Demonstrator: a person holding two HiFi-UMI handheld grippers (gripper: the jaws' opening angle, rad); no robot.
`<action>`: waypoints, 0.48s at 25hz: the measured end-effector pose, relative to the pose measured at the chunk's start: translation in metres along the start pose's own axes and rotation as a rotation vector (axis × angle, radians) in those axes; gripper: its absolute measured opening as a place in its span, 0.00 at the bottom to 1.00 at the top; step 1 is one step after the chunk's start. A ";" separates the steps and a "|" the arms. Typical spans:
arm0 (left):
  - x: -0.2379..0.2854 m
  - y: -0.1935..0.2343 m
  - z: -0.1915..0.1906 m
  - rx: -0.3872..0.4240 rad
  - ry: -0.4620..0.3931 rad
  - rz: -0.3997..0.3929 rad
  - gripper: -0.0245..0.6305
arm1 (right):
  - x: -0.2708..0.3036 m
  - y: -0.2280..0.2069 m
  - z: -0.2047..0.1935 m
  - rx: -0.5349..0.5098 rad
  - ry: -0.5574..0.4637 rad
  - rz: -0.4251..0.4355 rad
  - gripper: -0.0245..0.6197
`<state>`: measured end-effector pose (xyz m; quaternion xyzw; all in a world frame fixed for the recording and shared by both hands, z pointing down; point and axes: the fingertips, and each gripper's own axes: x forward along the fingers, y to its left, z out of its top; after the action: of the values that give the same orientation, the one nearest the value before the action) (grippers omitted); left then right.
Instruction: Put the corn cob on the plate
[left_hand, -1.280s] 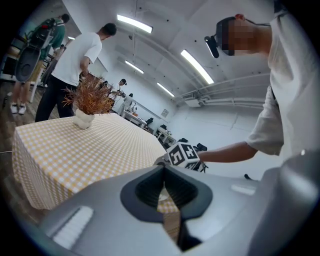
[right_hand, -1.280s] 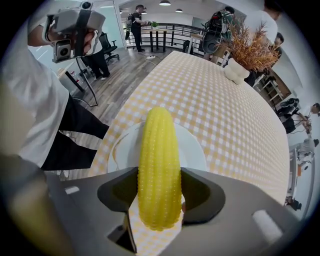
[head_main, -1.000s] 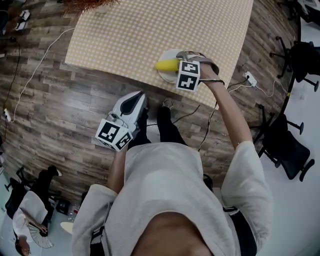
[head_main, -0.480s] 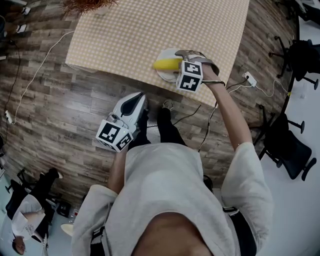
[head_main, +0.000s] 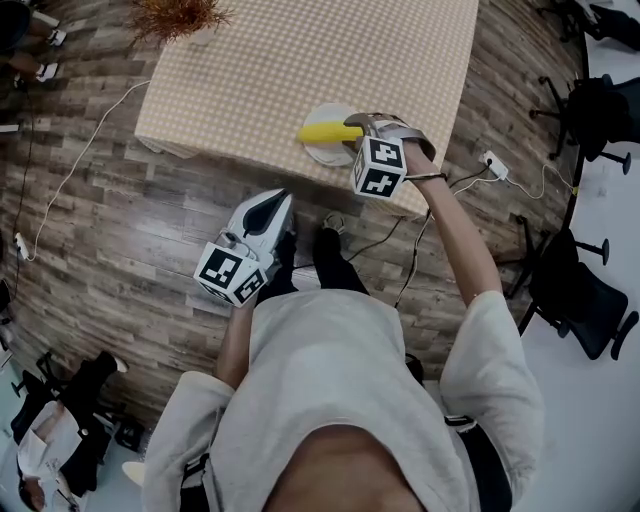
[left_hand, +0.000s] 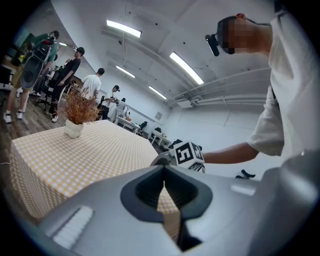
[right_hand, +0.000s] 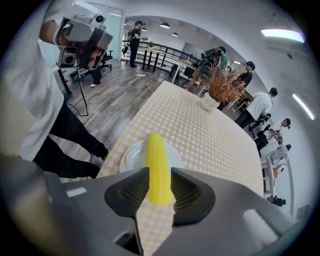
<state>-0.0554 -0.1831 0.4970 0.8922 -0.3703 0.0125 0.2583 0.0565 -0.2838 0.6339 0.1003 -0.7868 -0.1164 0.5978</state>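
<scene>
A yellow corn cob (head_main: 325, 132) hangs over the white plate (head_main: 322, 152) near the front edge of the checked table (head_main: 300, 60), poking out past the plate's left rim. My right gripper (head_main: 362, 128) points steeply down at it. In the right gripper view the corn cob (right_hand: 157, 165) sits between the closing jaws of the right gripper (right_hand: 160, 172), both pads against its sides, with the plate (right_hand: 131, 152) beneath. My left gripper (head_main: 272, 200) is held low over the wooden floor, off the table, shut and holding nothing; the left gripper (left_hand: 164, 170) faces the table's side.
A potted dry plant (head_main: 180, 15) stands at the table's far left corner. Cables and a power strip (head_main: 495, 160) lie on the floor at the right, with office chairs (head_main: 590, 110) beyond. People stand in the background of both gripper views.
The right gripper has risen slightly over the plate and the corn cob with it; the cob now reaches farther past the plate's left rim. The left gripper lifted a little.
</scene>
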 end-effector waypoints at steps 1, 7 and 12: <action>-0.001 -0.004 0.000 0.007 -0.002 -0.002 0.05 | -0.004 0.000 0.000 -0.001 -0.007 -0.018 0.20; -0.011 -0.025 -0.001 0.031 -0.014 0.000 0.05 | -0.018 0.015 -0.001 -0.004 -0.021 -0.067 0.04; -0.015 -0.038 -0.003 0.049 -0.021 -0.003 0.05 | -0.024 0.024 -0.005 -0.007 -0.016 -0.078 0.04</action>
<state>-0.0406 -0.1489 0.4795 0.8988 -0.3714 0.0119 0.2326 0.0670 -0.2538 0.6201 0.1277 -0.7866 -0.1432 0.5869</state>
